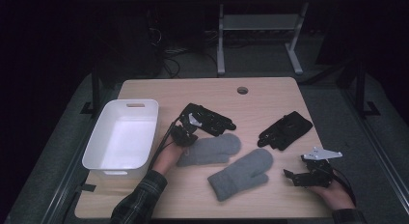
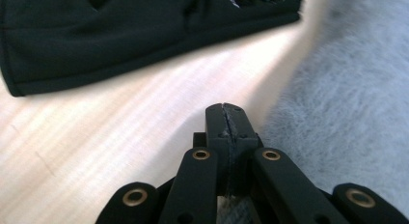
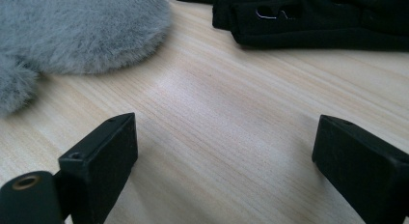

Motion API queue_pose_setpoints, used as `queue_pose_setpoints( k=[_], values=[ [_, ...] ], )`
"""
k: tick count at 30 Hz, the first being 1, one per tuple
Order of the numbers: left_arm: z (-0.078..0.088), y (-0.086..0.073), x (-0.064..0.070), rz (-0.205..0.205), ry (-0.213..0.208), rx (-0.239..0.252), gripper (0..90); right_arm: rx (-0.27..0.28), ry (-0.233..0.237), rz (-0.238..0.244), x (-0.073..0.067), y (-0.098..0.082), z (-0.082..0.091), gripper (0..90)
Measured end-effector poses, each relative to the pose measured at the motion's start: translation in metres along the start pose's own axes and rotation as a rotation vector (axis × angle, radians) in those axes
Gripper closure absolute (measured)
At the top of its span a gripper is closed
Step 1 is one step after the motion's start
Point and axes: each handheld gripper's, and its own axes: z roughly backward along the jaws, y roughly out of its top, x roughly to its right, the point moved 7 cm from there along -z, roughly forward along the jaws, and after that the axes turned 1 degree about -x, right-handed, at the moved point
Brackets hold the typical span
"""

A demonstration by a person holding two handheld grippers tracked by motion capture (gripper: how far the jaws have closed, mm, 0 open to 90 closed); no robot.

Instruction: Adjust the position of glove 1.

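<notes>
Step in hand: Your left gripper (image 1: 185, 132) sits between the black glove (image 1: 208, 119) and the near grey mitten (image 1: 212, 149), just beside the mitten's cuff end; you seem to be lining up a pick.
Left jaws: Pressed together, nothing between them; in the left gripper view the tips (image 2: 225, 119) rest low over bare table (image 2: 120, 132), grey fur (image 2: 347, 113) touching on one side.
Right jaws: Your right gripper (image 1: 308, 173) stands wide, holding nothing, near the table's right front.
Mitten's lie: Flat at table centre, long axis running left to right, rounded fingertip end pointing right, cuff toward your left hand.
Next move: Likely spread the left jaws, then close on the cuff edge.
Destination, judged: The white bin (image 1: 121, 137) at left stands ready.
Others: A second grey mitten (image 1: 241, 175) and second black glove (image 1: 285, 130) lie apart.
</notes>
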Motion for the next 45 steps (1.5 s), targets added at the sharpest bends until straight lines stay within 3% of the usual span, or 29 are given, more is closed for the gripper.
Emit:
queue_pose_setpoints(
  k=[6,9,11,13,17,22,26,30,31,32,38,40,45],
  values=[
    [0.011,-0.011,0.016,-0.01,-0.057,-0.003,89.4,0.0,0.0,0.0,0.0,0.0,0.0,8.6],
    [0.016,-0.012,0.02,-0.017,-0.057,0.014,89.4,0.0,0.0,0.0,0.0,0.0,0.0,8.6],
    [0.024,-0.006,0.02,-0.002,-0.063,0.052,89.4,0.0,0.0,0.0,0.0,0.0,0.0,8.6],
    [0.032,0.007,0.023,0.005,-0.098,0.127,89.4,0.0,0.0,0.001,0.0,0.0,0.0,8.6],
    [0.037,0.026,0.04,-0.043,-0.139,0.171,89.4,0.0,0.0,0.001,0.0,0.0,0.0,8.6],
    [0.02,0.035,0.053,-0.074,-0.149,0.15,89.4,0.0,0.0,0.001,0.0,0.0,0.0,8.5],
    [0.002,0.031,0.053,-0.087,-0.127,0.099,89.4,0.0,0.0,0.0,0.0,0.0,0.0,8.6],
    [0.0,0.029,0.052,-0.077,-0.134,0.109,89.3,0.0,0.0,0.0,0.0,0.0,0.0,8.5],
    [0.002,0.03,0.051,-0.07,-0.13,0.121,87.0,0.0,0.0,0.0,0.0,0.0,0.0,8.5],
    [0.004,0.03,0.05,-0.072,-0.123,0.129,78.7,0.0,0.0,0.0,0.0,0.0,0.0,8.6],
    [0.01,0.033,0.049,-0.057,-0.149,0.17,43.3,0.0,0.0,0.0,0.0,0.0,0.0,8.6],
    [0.01,0.034,0.052,-0.06,-0.177,0.172,29.7,0.0,0.0,0.0,0.0,0.0,0.0,8.5],
    [0.0,0.033,0.061,-0.092,-0.196,0.135,22.3,0.0,0.0,0.0,0.0,0.0,0.0,8.6]
  ],
)
